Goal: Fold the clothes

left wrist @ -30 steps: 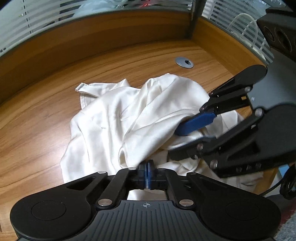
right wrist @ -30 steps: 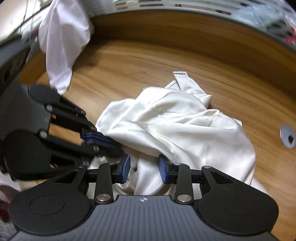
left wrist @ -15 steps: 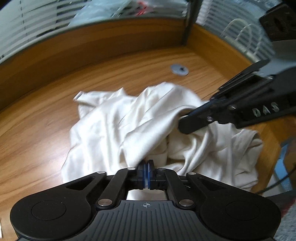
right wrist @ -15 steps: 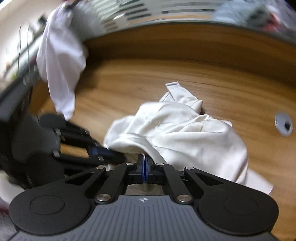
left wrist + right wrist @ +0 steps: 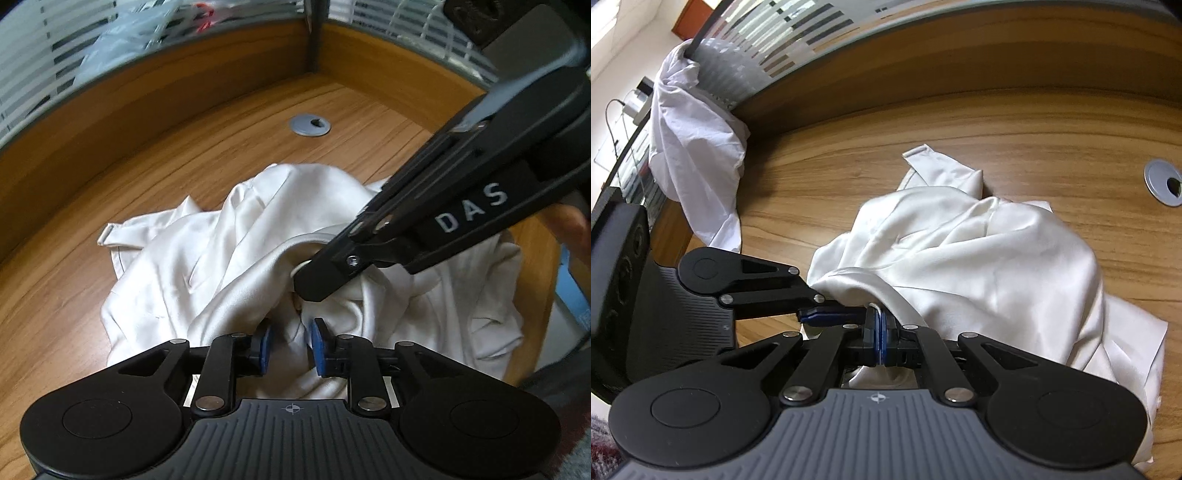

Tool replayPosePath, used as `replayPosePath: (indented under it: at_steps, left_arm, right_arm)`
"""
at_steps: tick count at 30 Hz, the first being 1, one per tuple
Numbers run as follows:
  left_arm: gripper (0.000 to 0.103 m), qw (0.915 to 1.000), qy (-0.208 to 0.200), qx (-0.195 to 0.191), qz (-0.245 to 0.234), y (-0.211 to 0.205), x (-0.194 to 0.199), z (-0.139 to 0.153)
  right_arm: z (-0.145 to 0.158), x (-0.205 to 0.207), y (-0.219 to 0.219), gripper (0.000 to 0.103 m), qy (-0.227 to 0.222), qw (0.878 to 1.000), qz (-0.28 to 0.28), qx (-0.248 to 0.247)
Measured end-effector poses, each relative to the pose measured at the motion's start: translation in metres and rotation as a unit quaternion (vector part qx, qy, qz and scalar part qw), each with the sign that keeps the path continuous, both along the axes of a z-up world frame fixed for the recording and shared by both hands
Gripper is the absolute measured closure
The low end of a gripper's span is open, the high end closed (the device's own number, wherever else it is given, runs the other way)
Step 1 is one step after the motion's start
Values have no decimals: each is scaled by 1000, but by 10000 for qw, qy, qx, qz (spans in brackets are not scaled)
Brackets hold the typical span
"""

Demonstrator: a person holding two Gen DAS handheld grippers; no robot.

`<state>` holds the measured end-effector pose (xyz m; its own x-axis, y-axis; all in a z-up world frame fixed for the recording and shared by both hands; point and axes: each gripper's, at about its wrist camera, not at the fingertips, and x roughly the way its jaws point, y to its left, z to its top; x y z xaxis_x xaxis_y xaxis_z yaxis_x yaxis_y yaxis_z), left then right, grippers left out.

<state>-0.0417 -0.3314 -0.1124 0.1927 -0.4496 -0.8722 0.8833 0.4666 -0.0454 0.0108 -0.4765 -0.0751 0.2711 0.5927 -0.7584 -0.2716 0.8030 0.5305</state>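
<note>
Your cream garment (image 5: 236, 266) lies crumpled on the wooden desk (image 5: 110, 206), near the front edge, with a cuffed strap end pointing away toward the back wall. Your right gripper (image 5: 879, 332) is pinched closed on a hem fold of the garment, cloth caught between its blue pads (image 5: 876, 338). Your left gripper (image 5: 288, 347) has just been opening; its jaws stand slightly apart with a fold of cloth between them, pads not pressing it. A grommet (image 5: 309, 124) sits behind the garment. A white cloth (image 5: 694, 155) hangs over the partition at the desk's left.
</note>
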Motion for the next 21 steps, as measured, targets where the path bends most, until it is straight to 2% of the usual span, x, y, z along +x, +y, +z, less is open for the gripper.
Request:
replayPosePath:
  at_steps: [3,8,16,21]
  left_arm:
    - [78,9999,10,0,101,-2,4,-5]
    - [79,9999,38,17,154,0,8,-5]
    - [82,9991,2,64,409,2,20,-11]
    - [83,9992,-298,-256,0,4,7,6]
  right_arm:
    - [-4,2,-3,102,23,10000,-61,-50]
    - [-8,2,-1,102,-194,9973,105,-694]
    - [-23,7,5,102,-250,9927,325,-1137]
    - [-34,8,7,102,-169,9923,322,-1180]
